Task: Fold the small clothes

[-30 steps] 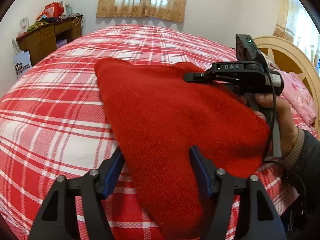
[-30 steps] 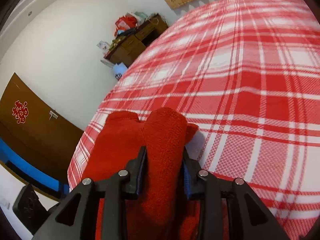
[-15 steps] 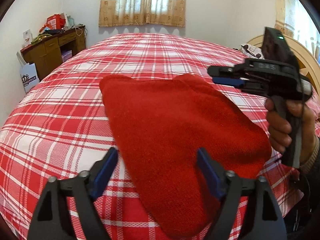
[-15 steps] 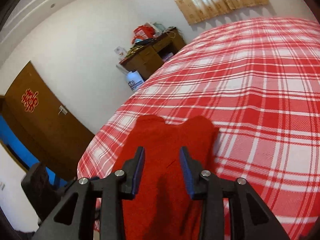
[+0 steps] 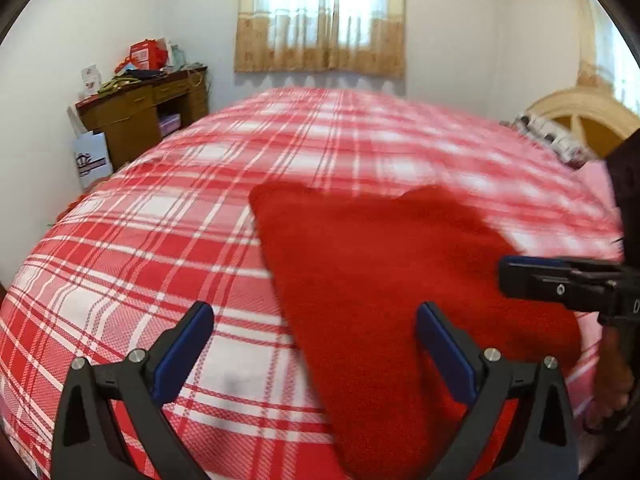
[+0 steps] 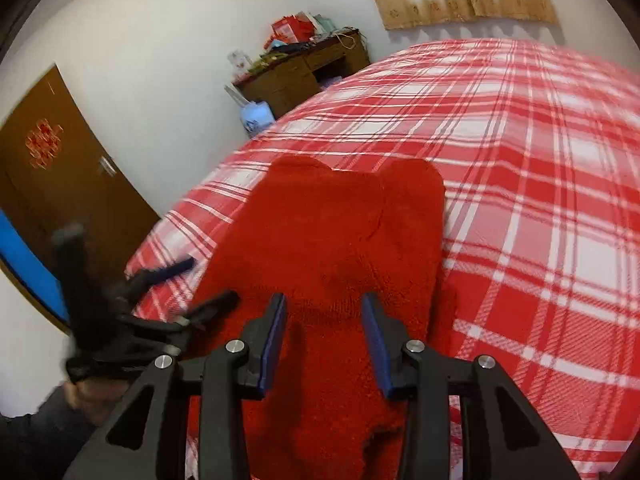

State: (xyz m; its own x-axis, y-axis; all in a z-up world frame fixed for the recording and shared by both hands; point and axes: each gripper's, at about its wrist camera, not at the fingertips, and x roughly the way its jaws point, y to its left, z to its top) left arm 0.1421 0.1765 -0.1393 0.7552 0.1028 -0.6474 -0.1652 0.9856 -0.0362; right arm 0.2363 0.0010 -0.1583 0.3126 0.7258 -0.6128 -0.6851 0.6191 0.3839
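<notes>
A red knit garment (image 5: 384, 272) lies folded flat on the red and white plaid bed (image 5: 168, 240). It also shows in the right wrist view (image 6: 332, 248). My left gripper (image 5: 312, 344) is open wide and empty, held above the garment's near left edge. My right gripper (image 6: 324, 328) is open and empty, above the garment's near end. The right gripper also shows at the right of the left wrist view (image 5: 560, 286). The left gripper shows blurred at the left of the right wrist view (image 6: 168, 292).
A wooden desk (image 5: 140, 112) with clutter stands by the far wall, a white bag (image 5: 92, 158) beside it. A curtained window (image 5: 320, 20) is behind the bed. A headboard (image 5: 580, 116) is at the right. A brown door (image 6: 52, 184) is at the left.
My right gripper let go of the garment's folded edge, opened and pulled back. My left gripper opened wider and drew back. The garment now lies flat.
</notes>
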